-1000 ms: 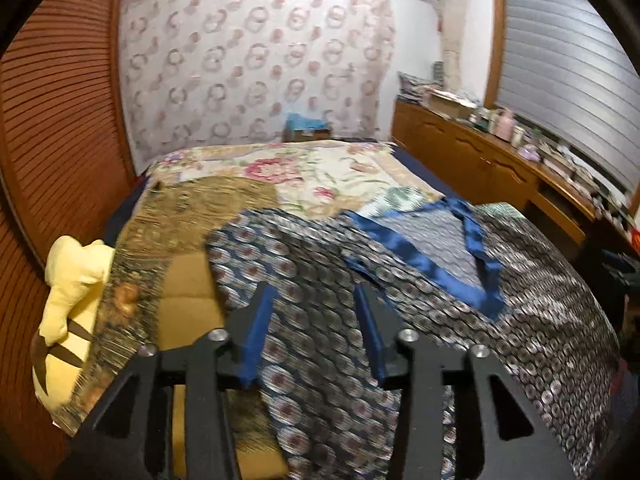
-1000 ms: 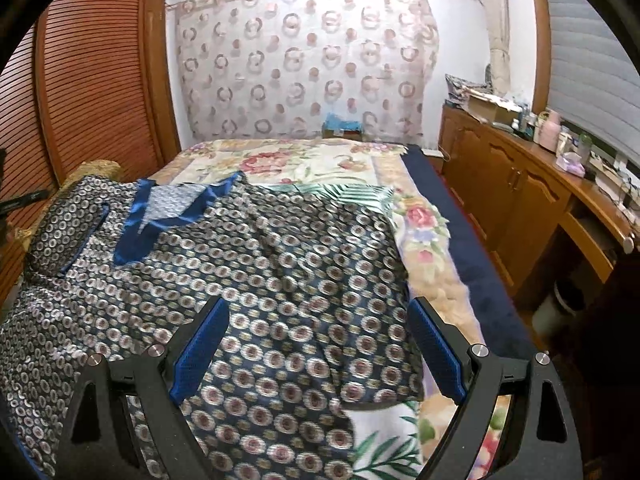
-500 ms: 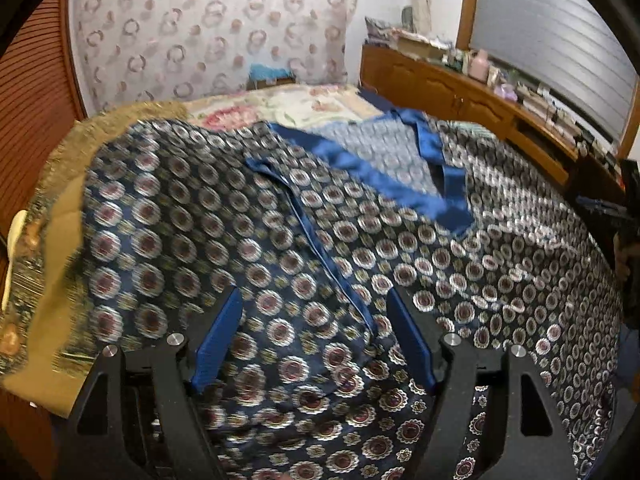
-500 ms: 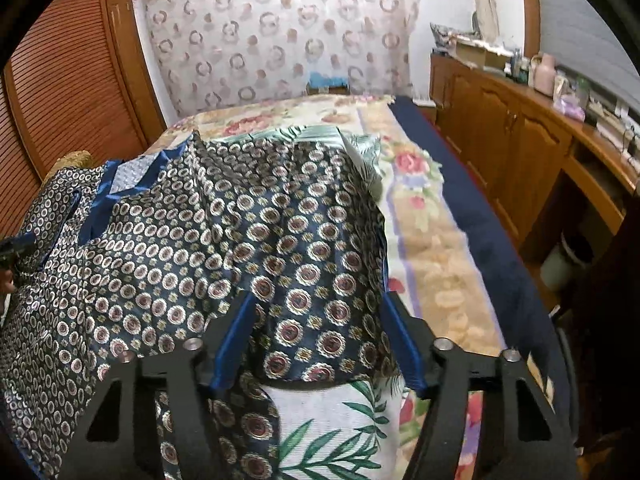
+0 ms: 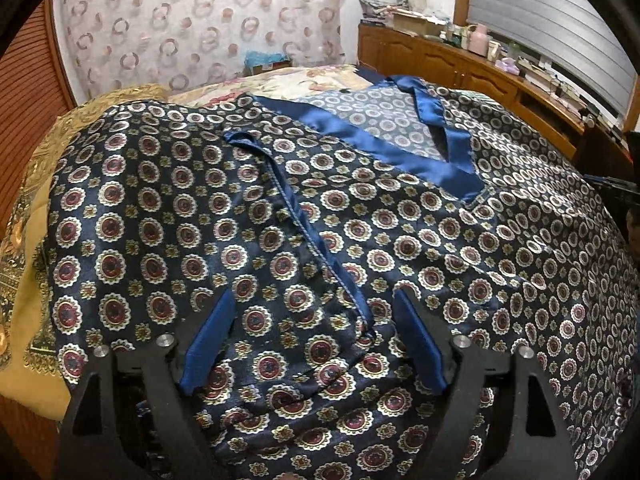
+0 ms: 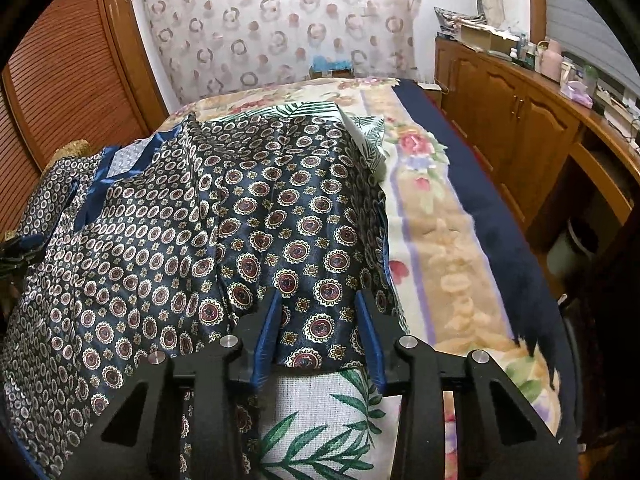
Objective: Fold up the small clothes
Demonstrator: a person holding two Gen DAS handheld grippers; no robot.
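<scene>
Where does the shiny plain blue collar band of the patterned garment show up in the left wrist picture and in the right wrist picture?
Left wrist view: the blue collar band runs as a V across the upper centre-right, beyond the left gripper.
Right wrist view: the same band sits small at the left edge, upper middle, far left of the right gripper.
Shared landmark: the ring-patterned curtain behind the bed.

bed (image 6: 440, 216): floral blanket | curtain (image 6: 280, 20): ring pattern, behind bed head | wooden cabinets (image 6: 520, 120): right of bed | louvred doors (image 6: 60, 80): left of bed | leaf-print cloth (image 6: 320, 420): on bed, near edge
</scene>
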